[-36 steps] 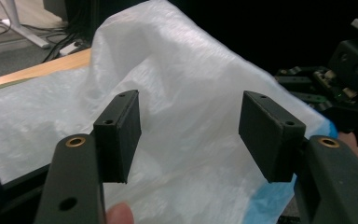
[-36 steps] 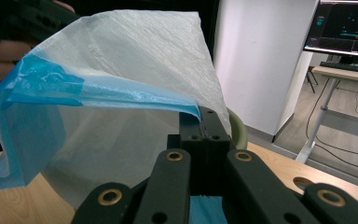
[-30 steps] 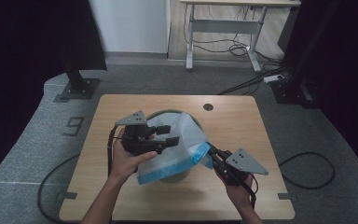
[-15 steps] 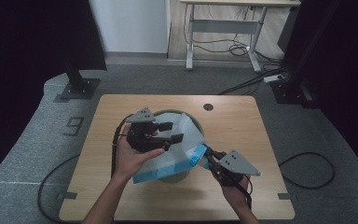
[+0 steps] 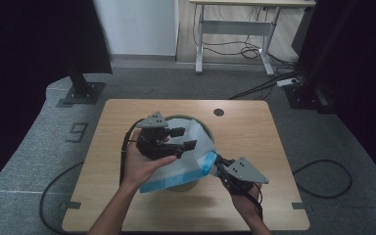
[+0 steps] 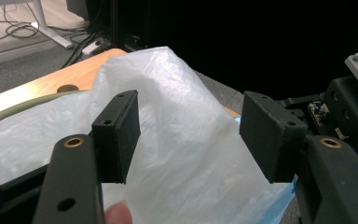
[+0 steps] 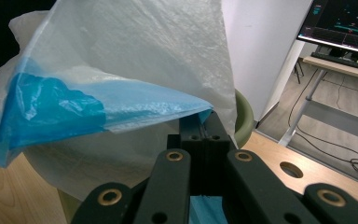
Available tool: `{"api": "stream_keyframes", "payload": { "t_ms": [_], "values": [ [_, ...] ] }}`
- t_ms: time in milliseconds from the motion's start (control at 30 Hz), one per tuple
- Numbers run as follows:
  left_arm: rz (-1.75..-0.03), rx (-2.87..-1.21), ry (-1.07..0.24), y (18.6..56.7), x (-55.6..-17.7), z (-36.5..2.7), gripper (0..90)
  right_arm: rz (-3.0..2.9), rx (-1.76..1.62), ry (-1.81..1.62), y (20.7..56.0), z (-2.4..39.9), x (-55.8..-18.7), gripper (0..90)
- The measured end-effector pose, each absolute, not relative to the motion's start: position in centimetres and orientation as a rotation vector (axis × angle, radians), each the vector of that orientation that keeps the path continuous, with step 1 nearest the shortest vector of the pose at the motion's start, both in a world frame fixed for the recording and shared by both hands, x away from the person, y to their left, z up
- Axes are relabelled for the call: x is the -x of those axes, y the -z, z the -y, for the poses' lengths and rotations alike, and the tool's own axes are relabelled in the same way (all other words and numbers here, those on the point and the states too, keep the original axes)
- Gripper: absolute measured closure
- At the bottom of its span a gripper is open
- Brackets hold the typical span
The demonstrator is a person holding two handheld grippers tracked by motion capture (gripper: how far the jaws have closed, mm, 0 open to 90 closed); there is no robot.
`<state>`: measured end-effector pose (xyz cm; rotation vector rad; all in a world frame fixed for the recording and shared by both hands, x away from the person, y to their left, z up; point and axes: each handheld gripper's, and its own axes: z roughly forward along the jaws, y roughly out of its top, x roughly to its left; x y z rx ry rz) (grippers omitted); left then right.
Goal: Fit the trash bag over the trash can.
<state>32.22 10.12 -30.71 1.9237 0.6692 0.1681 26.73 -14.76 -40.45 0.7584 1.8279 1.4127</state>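
Around my grippers I see one wooden table with one round hole in its top beyond them, one desk with loose cables on the floor farther off, and one lit monitor up to the side of my right gripper. Dark curtains close in both sides. One olive bin stands on the table directly under both tools, and its rim pokes out just past the right gripper's tip. One bag, thin white plastic with a blue band along its edge, is draped over that bin and billows up between the two grippers; it blocks most of my sight of the bin from either gripper camera. My right gripper is pressed together on the bag's blue corner, pulling the film up and taut from just ahead of its tip. My left gripper is spread, its pads apart with the white film bulging right in front of and below the gap, touching neither pad as far as I can tell. The left hand holds that tool over the bag's top, and the right gripper sits just across the bag from it.
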Motion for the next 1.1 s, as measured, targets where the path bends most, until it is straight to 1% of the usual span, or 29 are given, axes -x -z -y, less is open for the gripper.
{"api": "stream_keyframes", "payload": {
  "t_ms": [133, 200, 300, 333, 467, 567, 700, 900, 1100],
  "values": [
    [-0.693, -1.955, -0.199, 31.0, -32.4, -9.7, 37.5, -1.825, -0.759, -1.417, 40.5, 14.8, -26.7, 88.7],
    [-0.709, -1.963, -0.201, 31.3, -32.5, -9.8, 39.2, -1.821, -0.758, -1.421, 40.4, 14.8, -26.6, 88.7],
    [-0.716, -1.973, -0.19, 31.8, -32.8, -9.9, 47.6, -1.818, -0.758, -1.426, 40.4, 15.0, -26.6, 88.7],
    [-0.714, -1.974, -0.18, 31.9, -32.8, -9.9, 55.7, -1.817, -0.758, -1.427, 40.4, 15.0, -26.5, 88.7],
    [-0.711, -1.989, -0.16, 32.4, -33.1, -9.8, 71.4, -1.812, -0.756, -1.43, 40.3, 15.1, -26.5, 88.7],
    [-0.72, -1.992, -0.162, 32.7, -33.3, -9.8, 80.9, -1.806, -0.758, -1.433, 40.2, 15.2, -26.5, 88.6],
    [-0.736, -1.973, -0.147, 32.9, -33.7, -10.2, 89.1, -1.79, -0.774, -1.437, 40.0, 15.9, -26.7, 87.9],
    [-0.76, -1.964, -0.128, 33.6, -34.4, -10.3, 89.7, -1.785, -0.801, -1.455, 40.1, 16.7, -26.8, 88.1],
    [-0.764, -1.953, -0.171, 33.7, -34.5, -10.3, 89.8, -1.777, -0.807, -1.466, 40.3, 17.3, -26.6, 88.5]
  ]
}}
